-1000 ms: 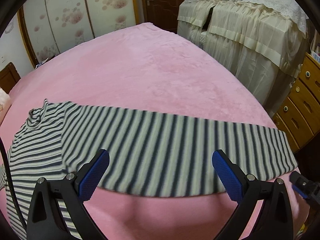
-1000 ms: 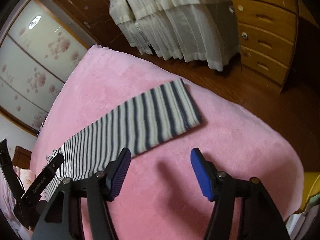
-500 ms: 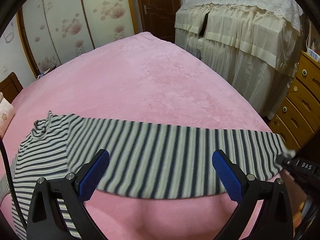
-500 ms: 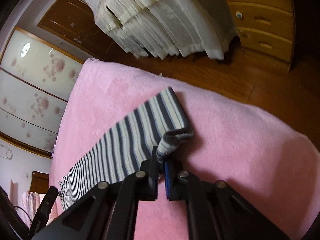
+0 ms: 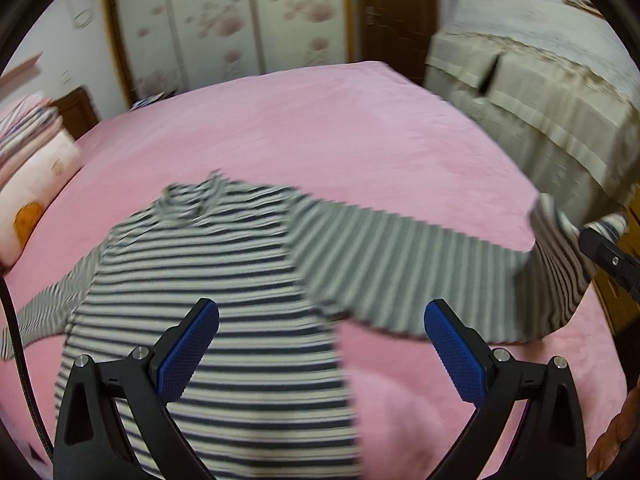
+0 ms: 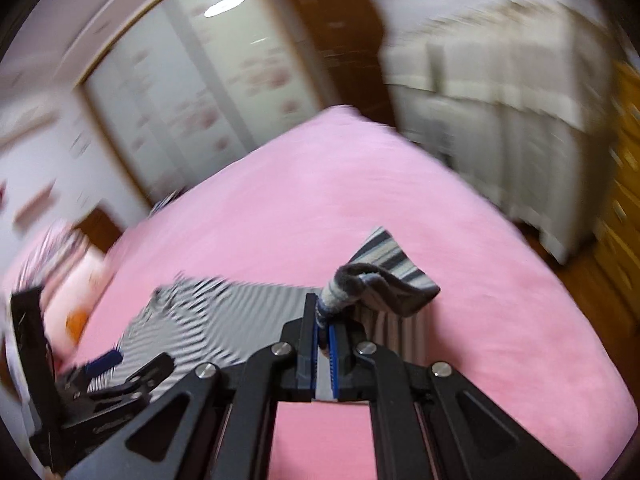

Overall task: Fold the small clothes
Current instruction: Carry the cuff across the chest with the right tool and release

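A small striped long-sleeve top (image 5: 224,288) lies flat on the pink bed cover (image 5: 320,128), collar toward the far side. Its right sleeve (image 5: 400,272) stretches out to the right. My right gripper (image 6: 324,320) is shut on the sleeve's cuff (image 6: 384,276) and holds that end lifted off the bed; in the left wrist view it shows at the right edge as the right gripper (image 5: 604,256). My left gripper (image 5: 320,340) hovers open above the top's body, near the sleeve's root, with nothing between its blue pads (image 5: 188,352).
Pillows and folded bedding (image 5: 32,148) lie at the bed's left end. A second bed with a cream skirt (image 5: 532,92) stands beyond the right edge, with wooden drawers (image 6: 616,216) beside it. Sliding wardrobe doors (image 5: 224,20) and a dark door fill the back wall.
My right gripper shut on the sleeve cuff and lifted it off the bed, rolling as it rose. My left gripper swung left, from over the sleeve to over the top's body.
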Demonstrator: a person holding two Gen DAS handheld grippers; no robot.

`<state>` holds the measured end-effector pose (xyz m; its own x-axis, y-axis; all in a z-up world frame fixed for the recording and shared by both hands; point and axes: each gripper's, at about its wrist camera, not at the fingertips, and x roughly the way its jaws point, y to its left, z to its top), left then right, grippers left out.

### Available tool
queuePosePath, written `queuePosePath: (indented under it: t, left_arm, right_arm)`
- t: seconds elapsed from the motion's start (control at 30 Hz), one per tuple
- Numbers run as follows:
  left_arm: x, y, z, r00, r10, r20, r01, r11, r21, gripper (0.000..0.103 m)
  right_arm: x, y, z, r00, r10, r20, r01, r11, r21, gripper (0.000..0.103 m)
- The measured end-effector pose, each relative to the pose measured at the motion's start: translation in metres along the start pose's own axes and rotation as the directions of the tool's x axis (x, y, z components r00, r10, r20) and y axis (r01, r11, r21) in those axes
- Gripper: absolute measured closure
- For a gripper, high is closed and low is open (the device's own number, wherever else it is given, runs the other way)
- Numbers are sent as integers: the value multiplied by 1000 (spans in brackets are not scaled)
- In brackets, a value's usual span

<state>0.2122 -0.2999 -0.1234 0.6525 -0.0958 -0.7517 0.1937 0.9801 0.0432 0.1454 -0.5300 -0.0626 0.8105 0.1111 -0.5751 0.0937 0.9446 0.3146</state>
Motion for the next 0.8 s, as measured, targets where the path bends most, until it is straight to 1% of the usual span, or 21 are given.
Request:
queuePosePath:
  t: [0.1, 0.17, 0.23, 0.27, 0.3, 0.33, 0.37, 0.4, 0.43, 0.47, 0.5, 0.53, 0.57, 0.6, 0.7, 0.73, 0.77, 0.8]
  left_arm:
    - [4, 51, -9, 999, 48, -16, -48, 997, -59, 1]
    - [8, 85, -17, 995, 90, -33, -93, 991, -101, 1]
    - [15, 117, -27, 991, 117, -64, -125, 981, -151, 1]
    - [20, 133, -32, 989, 125, -85, -138, 974, -178, 1]
    - [24, 144, -36, 987, 128, -100, -145, 970, -196, 1]
    - [28, 156, -40, 985, 128, -118, -151, 964, -218, 1]
    - [32, 169, -45, 983, 125, -138, -156, 957, -243, 1]
    - [34, 177, -48, 982, 121, -148, -156, 953, -259, 1]
    - [37, 188, -54, 981, 113, -158, -155, 948, -280, 1]
    - [38, 194, -58, 981, 109, -162, -153, 945, -289, 1]
    - [40, 198, -60, 981, 104, -165, -150, 943, -298, 1]
    - [42, 203, -62, 982, 89, -169, -139, 941, -308, 1]
    - [45, 204, -63, 982, 75, -173, -127, 942, -311, 1]
    - [46, 204, -67, 982, 65, -175, -117, 943, -311, 1]
    - [56, 200, -65, 985, -16, -174, -39, 950, -309, 1]
    - [60, 194, -64, 983, -65, -171, 9, 952, -307, 4]
    - [63, 191, -63, 980, -100, -170, 44, 951, -305, 10]
    - [67, 186, -62, 975, -138, -173, 80, 949, -304, 13]
  right_arm:
    - [33, 62, -4, 994, 78, -74, -87, 987, -132, 99]
    - [60, 102, -15, 984, 114, -136, -141, 968, -208, 99]
    - [85, 136, -30, 971, 131, -200, -184, 943, -278, 98]
    - [101, 154, -40, 958, 139, -249, -216, 925, -314, 97]
    - [119, 173, -52, 940, 132, -314, -245, 904, -351, 97]
    - [129, 184, -61, 925, 125, -360, -264, 892, -367, 93]
    - [143, 195, -73, 897, 126, -422, -299, 879, -372, 89]
    - [153, 202, -82, 871, 138, -472, -334, 871, -362, 81]
    - [156, 205, -89, 855, 148, -497, -354, 867, -350, 76]
    - [157, 205, -95, 843, 159, -513, -368, 866, -337, 75]
    - [157, 204, -97, 837, 172, -520, -377, 869, -320, 74]
    - [154, 201, -98, 834, 188, -519, -384, 873, -301, 72]
    - [148, 196, -97, 837, 198, -511, -381, 880, -284, 72]
    - [142, 191, -95, 844, 199, -498, -372, 886, -276, 71]
    - [126, 175, -82, 879, 191, -437, -326, 910, -258, 71]
    - [115, 167, -79, 893, 181, -412, -303, 919, -253, 71]
    - [109, 160, -76, 903, 171, -394, -284, 926, -249, 71]
    - [102, 154, -74, 912, 162, -377, -267, 932, -245, 71]
